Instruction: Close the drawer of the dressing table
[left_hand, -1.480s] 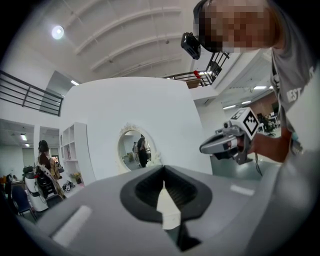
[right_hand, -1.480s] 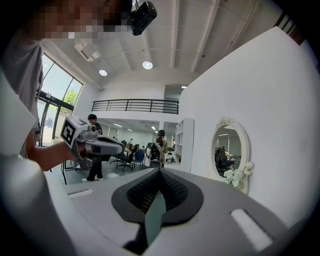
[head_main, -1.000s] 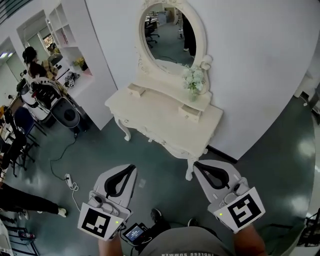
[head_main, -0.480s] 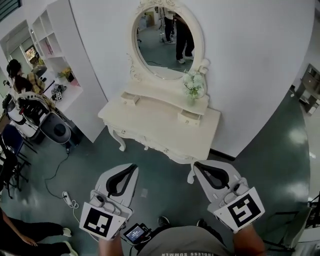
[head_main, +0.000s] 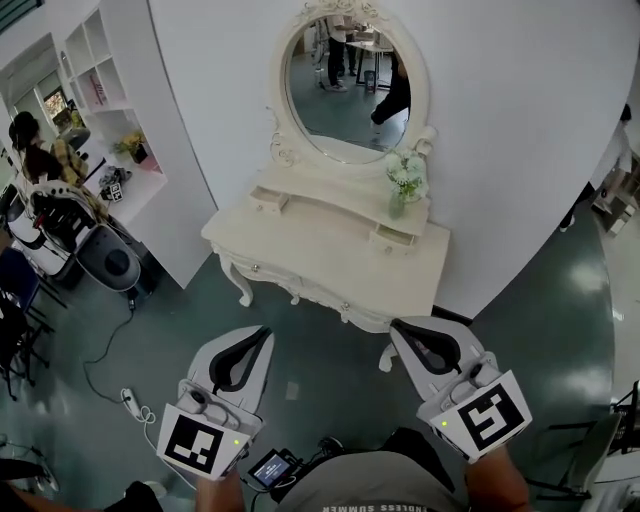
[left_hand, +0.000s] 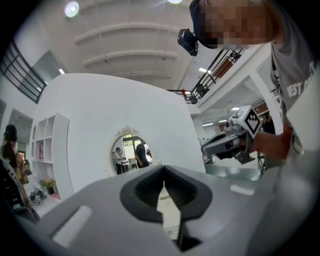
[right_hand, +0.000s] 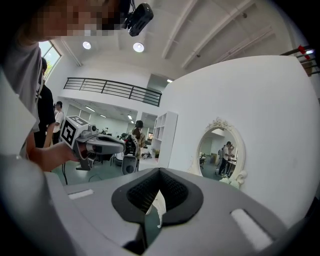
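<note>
The cream dressing table (head_main: 320, 255) with its oval mirror (head_main: 345, 85) stands against the white wall, ahead of both grippers. Two small drawers, one on the left (head_main: 265, 201) and one on the right (head_main: 392, 238), poke out from under the raised back shelf. How far either is pulled out I cannot tell. My left gripper (head_main: 263, 332) is shut and empty, short of the table's left front. My right gripper (head_main: 399, 327) is also shut and empty, close to the right front leg. Both point level at the table, which shows through the left gripper's (left_hand: 163, 170) jaw hollow.
A vase of white flowers (head_main: 405, 180) stands on the table's right side. White shelving (head_main: 105, 90), chairs and a seated person (head_main: 40, 160) fill the left side. A power strip with its cable (head_main: 130, 402) lies on the dark floor at the left.
The dressing table has turned more square to me and moved slightly right in view as I approached. Both grippers keep the same pose, still shut.
</note>
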